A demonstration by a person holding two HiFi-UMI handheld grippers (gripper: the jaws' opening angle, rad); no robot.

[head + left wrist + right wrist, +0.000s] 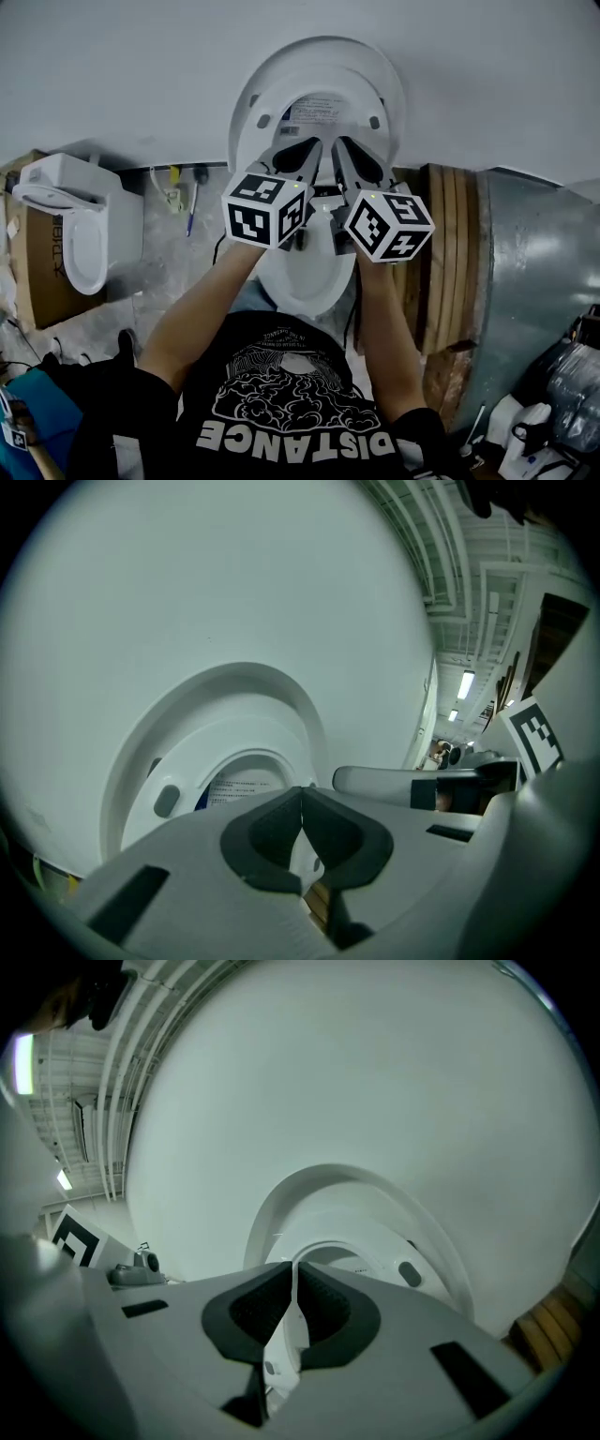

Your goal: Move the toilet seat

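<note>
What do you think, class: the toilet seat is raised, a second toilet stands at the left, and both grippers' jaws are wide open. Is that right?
No. The left gripper and right gripper have their jaws closed, not wide open; each gripper view shows it. The toilet seat is raised, and a second toilet stands at the left.

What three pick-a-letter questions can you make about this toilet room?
1. Where does the side toilet stand? A at the person's left; B at the person's right; C behind the person.
2. How many toilets show? A one; B two; C four.
3. How is the middle toilet's seat? A up against the wall; B flat down; C taken off.
Answers: 1 A, it shows at the head view's left; 2 B, one in the middle, one aside; 3 A, its underside faces the person.
</note>
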